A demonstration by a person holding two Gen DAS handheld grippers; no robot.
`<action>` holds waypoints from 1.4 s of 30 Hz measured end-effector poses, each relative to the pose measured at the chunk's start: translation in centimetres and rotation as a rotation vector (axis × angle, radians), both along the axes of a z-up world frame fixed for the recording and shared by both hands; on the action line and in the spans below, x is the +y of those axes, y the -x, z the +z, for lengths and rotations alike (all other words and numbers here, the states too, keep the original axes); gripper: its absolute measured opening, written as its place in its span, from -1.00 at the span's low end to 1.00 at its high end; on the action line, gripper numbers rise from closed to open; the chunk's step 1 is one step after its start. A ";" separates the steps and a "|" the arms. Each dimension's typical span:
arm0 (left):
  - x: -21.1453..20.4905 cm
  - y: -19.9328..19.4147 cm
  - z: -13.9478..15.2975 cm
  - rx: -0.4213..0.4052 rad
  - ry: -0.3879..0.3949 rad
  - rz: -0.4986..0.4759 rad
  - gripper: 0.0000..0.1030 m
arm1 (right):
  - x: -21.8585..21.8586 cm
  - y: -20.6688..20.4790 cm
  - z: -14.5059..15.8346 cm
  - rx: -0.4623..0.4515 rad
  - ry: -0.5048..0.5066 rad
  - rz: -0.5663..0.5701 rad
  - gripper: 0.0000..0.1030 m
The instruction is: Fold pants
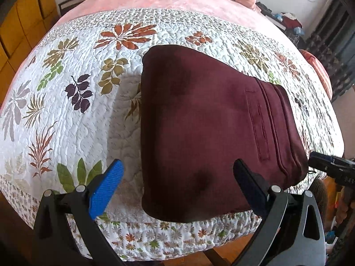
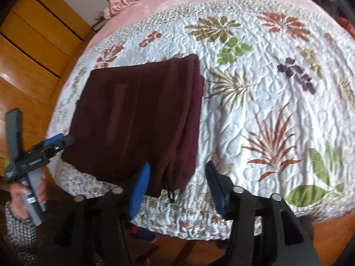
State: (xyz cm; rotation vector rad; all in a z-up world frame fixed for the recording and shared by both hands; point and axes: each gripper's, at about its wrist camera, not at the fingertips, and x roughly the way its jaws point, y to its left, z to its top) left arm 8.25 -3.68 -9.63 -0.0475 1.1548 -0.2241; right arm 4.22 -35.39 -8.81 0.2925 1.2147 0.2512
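My left gripper point(image 1: 177, 175): black linkage arms, silver round pivot pins, pale grey side plate with triangular cutouts on one side. One finger carries a blue ribbed pad point(image 1: 106, 188); the other finger's pad faces away and reads black. My right gripper point(image 2: 176, 182): same black frame and silver pins, blue ribbed pads point(image 2: 138, 191) on both fingers. Seen from the right wrist view, my left unit has a grey handle, black body with small white lettering, unreadable. My hand point(image 2: 18, 194): bare skin, black-and-white patterned knit sleeve point(image 2: 18, 228).

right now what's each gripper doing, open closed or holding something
Left gripper: open, holding nothing, above the near edge of the folded pants.
Right gripper: open, holding nothing, at the pants' near corner.
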 end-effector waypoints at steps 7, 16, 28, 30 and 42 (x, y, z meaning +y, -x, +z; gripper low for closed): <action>0.1 0.3 -0.9 0.053 0.037 -0.028 0.92 | 0.2 -0.3 -0.1 0.001 -0.042 -0.012 0.57; 2.7 -1.9 -4.2 0.212 0.237 -0.065 0.92 | -1.3 -2.0 -2.5 0.060 -0.239 0.008 0.71; 1.6 -5.5 -8.4 0.345 0.404 -0.086 0.90 | -1.3 -5.4 -7.9 0.139 -0.370 0.048 0.80; 1.5 -5.6 -8.5 0.350 0.411 -0.068 0.78 | -1.1 -5.7 -8.2 0.124 -0.389 0.056 0.81; 3.7 -4.5 -8.2 0.334 0.535 0.011 0.05 | 0.5 -6.9 -8.7 0.097 -0.406 0.052 0.80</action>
